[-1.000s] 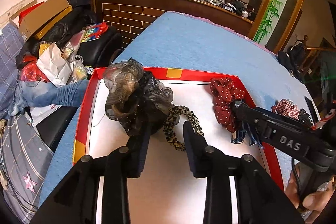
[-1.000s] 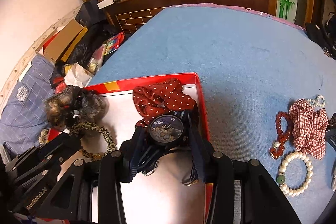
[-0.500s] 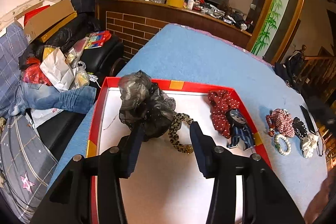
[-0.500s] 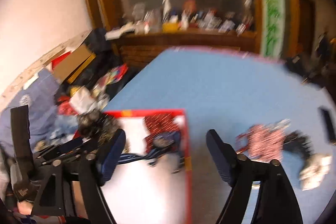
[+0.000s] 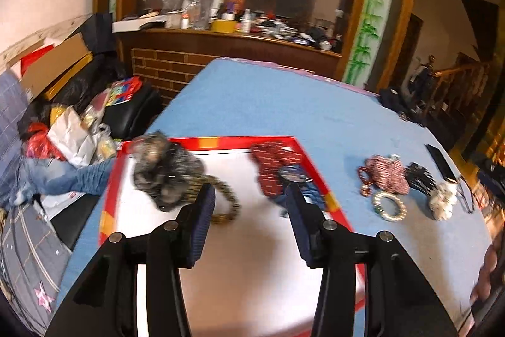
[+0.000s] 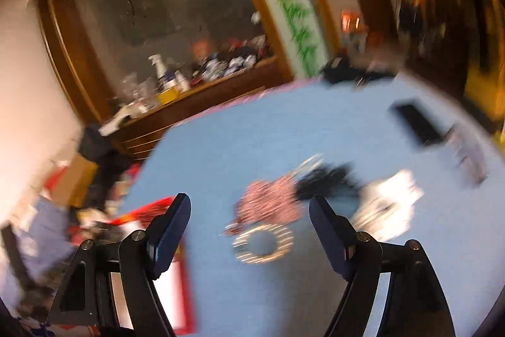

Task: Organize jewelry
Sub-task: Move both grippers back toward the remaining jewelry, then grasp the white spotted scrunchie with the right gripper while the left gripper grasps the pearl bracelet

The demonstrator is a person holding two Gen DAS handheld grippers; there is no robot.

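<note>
At the lower centre of the right wrist frame, the right hand-held gripper (image 6: 249, 223) hangs with jaws wide and empty, having just been opening, framing the bracelet (image 6: 263, 243) flat on the blue desk (image 6: 240, 141), likely the next pick. A ring, it has no long axis. The left hand-held gripper (image 5: 249, 204), also parted and empty, hovers over the red tray (image 5: 208, 143) holding the watch (image 5: 295, 174), strap direction blurred.
</note>
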